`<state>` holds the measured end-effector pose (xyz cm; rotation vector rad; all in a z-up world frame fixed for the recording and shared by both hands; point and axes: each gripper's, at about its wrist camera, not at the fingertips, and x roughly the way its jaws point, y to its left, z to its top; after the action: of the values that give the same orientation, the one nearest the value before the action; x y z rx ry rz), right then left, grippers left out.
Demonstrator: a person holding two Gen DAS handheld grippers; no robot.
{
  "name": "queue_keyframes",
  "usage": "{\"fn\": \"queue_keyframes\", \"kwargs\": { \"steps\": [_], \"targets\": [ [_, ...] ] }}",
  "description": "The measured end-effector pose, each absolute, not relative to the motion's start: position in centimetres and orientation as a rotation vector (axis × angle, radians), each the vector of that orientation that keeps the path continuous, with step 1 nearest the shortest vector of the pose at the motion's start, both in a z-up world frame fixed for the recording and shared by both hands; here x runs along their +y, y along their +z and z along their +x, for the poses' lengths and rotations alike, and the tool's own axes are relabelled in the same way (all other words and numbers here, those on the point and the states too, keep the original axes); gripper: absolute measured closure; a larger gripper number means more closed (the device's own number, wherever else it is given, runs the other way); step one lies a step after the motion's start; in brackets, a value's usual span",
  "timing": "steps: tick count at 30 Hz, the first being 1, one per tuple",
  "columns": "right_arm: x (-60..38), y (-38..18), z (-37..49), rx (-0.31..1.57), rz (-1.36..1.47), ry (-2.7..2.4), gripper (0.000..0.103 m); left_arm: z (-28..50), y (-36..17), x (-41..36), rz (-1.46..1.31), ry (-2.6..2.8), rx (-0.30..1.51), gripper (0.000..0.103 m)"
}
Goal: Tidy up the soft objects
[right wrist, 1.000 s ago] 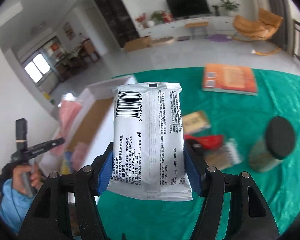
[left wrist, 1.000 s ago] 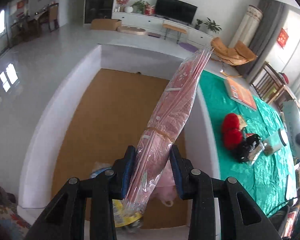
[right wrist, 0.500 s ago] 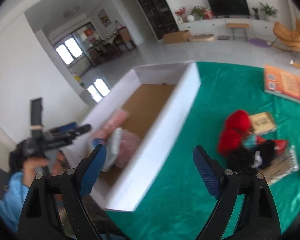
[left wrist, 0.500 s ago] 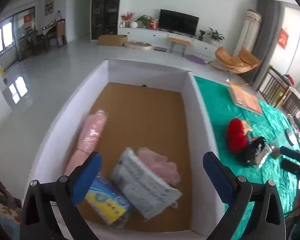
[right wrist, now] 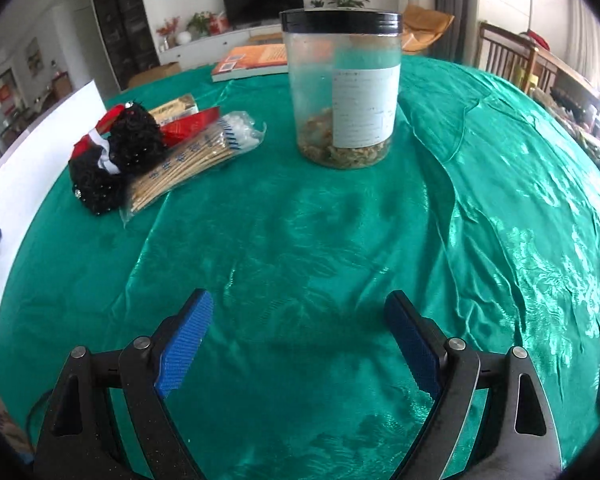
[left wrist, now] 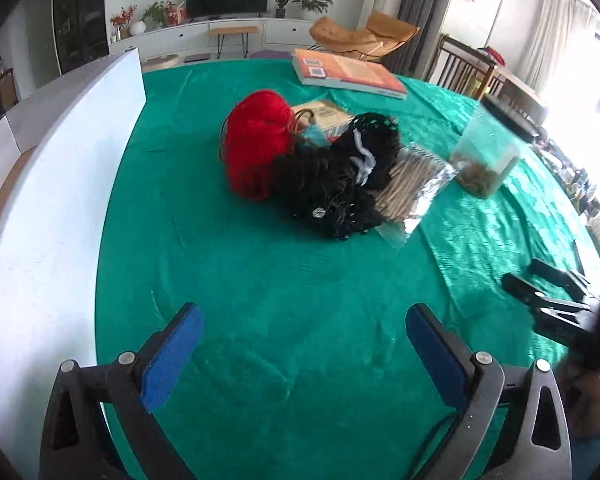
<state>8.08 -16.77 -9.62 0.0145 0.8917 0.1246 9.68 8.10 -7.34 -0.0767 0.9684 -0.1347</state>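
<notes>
The left gripper (left wrist: 300,344) is shown with its blue-padded fingers spread wide and nothing held between them, poised above the surface (left wrist: 260,280), which is covered by a green cloth. The right gripper (right wrist: 300,336) is likewise spread and empty, and is seen above a creased, glossy stretch of the same cloth. A white box (left wrist: 60,184) is set along the left edge of the surface; only its outer wall and a sliver of brown floor are visible in the left wrist view, so its contents cannot be made out. The soft objects are gathered in a cluster toward the middle of the surface: a red yarn ball (left wrist: 258,144) is seen touching a black fuzzy item (left wrist: 336,184) with a white strip across it. Against the right side of the black item, a clear packet of thin sticks (left wrist: 410,184) is laid flat, with cotton swabs (right wrist: 240,128) at its far end in the right wrist view. A small tan box (left wrist: 324,114) and a red packet (right wrist: 192,124) are partly hidden behind the cluster. A clear jar (right wrist: 342,92) with a black lid and a pale label is stood upright, near the packet but apart from it, its bottom filled with brownish contents. An orange book (left wrist: 348,74) is laid flat at the far side of the surface.
</notes>
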Motion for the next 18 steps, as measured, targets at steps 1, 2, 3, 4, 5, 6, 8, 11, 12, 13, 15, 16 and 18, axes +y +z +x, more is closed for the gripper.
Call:
{"fn": "queue_keyframes", "kwargs": {
  "steps": [1,2,3,4,5,6,8,11,12,13,15,16,18],
  "targets": [
    [-16.8,-9.6,8.1,0.888,0.008,0.126,0.013,10.3,-8.1,8.0,-0.067,-0.110,0.975,0.003],
    [-16.8,-9.6,8.1,0.886,-0.001,0.126,0.013,10.6,-8.9,8.1,-0.060,-0.091,0.981,0.003],
    [-16.8,-9.8,8.2,0.894,-0.005,0.126,0.013,11.0,-9.6,8.1,-0.053,-0.076,0.987,0.003],
    [-16.6,-9.7,8.4,0.897,-0.011,0.121,0.013,11.3,-10.0,8.1,-0.041,-0.057,0.990,0.003],
    [-16.6,-9.7,8.4,0.898,-0.013,0.118,0.013,11.6,-10.3,8.1,-0.025,-0.038,0.988,0.003],
    [-15.9,-9.7,8.4,0.900,-0.016,0.113,0.013,11.6,-10.5,8.0,-0.002,-0.022,0.976,0.003],
    [-15.5,-10.0,8.8,0.905,-0.030,0.106,0.012,11.4,-10.6,8.1,0.003,-0.023,0.956,0.001],
    [-15.2,-10.1,8.9,0.912,-0.054,0.097,0.011,11.2,-10.7,8.1,0.000,-0.021,0.938,0.000],
    [-15.2,-10.1,8.9,0.912,-0.051,0.098,0.011,11.3,-10.7,8.3,-0.001,-0.019,0.937,0.000],
    [-15.3,-10.2,8.9,0.913,-0.049,0.099,0.010,11.3,-10.8,8.2,-0.001,-0.017,0.937,0.000],
    [-15.3,-10.2,9.0,0.915,-0.050,0.097,0.010,11.3,-10.8,8.3,-0.003,-0.018,0.937,0.000],
    [-15.3,-10.2,9.1,0.916,-0.051,0.097,0.010,11.3,-10.8,8.3,-0.003,-0.018,0.937,0.000],
    [-15.3,-10.2,9.1,0.916,-0.050,0.096,0.009,11.3,-10.8,8.3,-0.003,-0.018,0.937,0.000]
  ]
}}
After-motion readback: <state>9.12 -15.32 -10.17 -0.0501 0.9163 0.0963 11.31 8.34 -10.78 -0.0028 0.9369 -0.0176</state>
